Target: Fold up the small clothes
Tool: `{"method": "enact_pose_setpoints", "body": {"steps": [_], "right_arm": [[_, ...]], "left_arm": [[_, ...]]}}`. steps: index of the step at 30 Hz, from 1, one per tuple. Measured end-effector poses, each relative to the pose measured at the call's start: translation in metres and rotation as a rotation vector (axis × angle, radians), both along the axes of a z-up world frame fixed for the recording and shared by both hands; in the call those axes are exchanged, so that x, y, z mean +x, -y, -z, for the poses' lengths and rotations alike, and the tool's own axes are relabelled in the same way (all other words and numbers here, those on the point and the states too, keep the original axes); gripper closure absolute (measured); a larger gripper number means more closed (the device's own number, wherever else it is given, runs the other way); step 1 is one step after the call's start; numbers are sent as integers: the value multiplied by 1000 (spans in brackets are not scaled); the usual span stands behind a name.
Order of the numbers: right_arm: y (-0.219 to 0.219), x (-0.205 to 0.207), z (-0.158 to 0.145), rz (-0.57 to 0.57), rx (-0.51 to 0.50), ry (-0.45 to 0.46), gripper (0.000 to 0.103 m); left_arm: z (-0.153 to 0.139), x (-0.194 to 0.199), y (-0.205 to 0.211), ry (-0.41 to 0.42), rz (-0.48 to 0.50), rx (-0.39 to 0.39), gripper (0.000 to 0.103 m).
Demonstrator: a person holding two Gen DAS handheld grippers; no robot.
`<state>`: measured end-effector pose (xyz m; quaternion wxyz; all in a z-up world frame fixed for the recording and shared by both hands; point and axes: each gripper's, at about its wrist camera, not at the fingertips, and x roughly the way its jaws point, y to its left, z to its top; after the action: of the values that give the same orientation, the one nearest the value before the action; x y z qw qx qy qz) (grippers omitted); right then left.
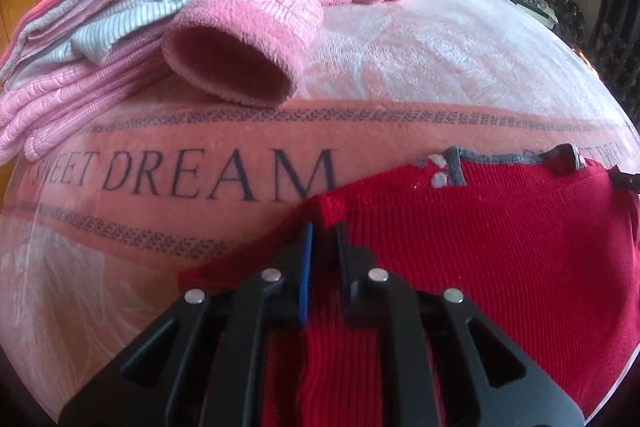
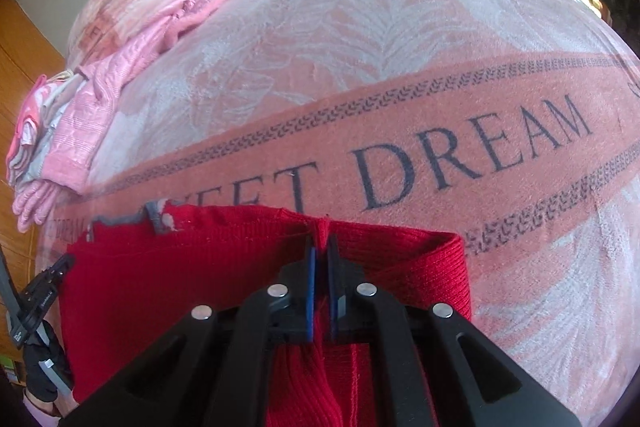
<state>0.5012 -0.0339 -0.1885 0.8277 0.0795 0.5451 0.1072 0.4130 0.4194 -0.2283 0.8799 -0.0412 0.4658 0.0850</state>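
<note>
Red ribbed knit filled the lower right of the left wrist view: the red sweater [image 1: 500, 247] lay on the pink blanket [image 1: 420, 67], its grey-trimmed neckline [image 1: 512, 158] toward the upper right. My left gripper [image 1: 325, 227] had closed nearly all the way on a bunched fold at the sweater's edge, a small tuft of red standing up between the fingertips. Upper left of the frame held a pile of pink clothes [image 1: 80, 99], with a fuzzy pink sleeve cuff [image 1: 240, 67] lying open-mouthed beside it. "SWEET DREAM" lettering [image 1: 216, 175] ran across the blanket's middle band.

Right wrist view: the same sweater [image 2: 180, 287] spread across the lower left, neckline [image 2: 160, 217] at its top left corner. My right gripper [image 2: 321, 247] was pinched down on a ridge of the sweater's upper edge, fingers almost touching with cloth between. My other hand, gloved [image 2: 44, 367], showed at the far left edge holding the other gripper's handle. The pile of clothes [image 2: 60, 131] sat at the left edge, well apart from the sweater.
</note>
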Motion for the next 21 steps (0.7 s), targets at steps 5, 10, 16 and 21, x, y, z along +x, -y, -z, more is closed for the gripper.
{"method": "enact_pose_setpoints", "body": {"steps": [5, 10, 16, 21], "right_arm": [[6, -13, -23, -5, 12, 41, 68], [25, -67, -46, -88, 81, 21, 67], [40, -151, -25, -198, 45, -79, 66], [38, -187, -10, -263, 52, -140, 76]], "left_arm": [[-20, -15, -15, 34, -61, -3, 74], [-62, -74, -4, 163, -24, 29, 70], [-51, -127, 38, 63, 116, -97, 65], [-26, -152, 55, -27, 130, -166, 61]]}}
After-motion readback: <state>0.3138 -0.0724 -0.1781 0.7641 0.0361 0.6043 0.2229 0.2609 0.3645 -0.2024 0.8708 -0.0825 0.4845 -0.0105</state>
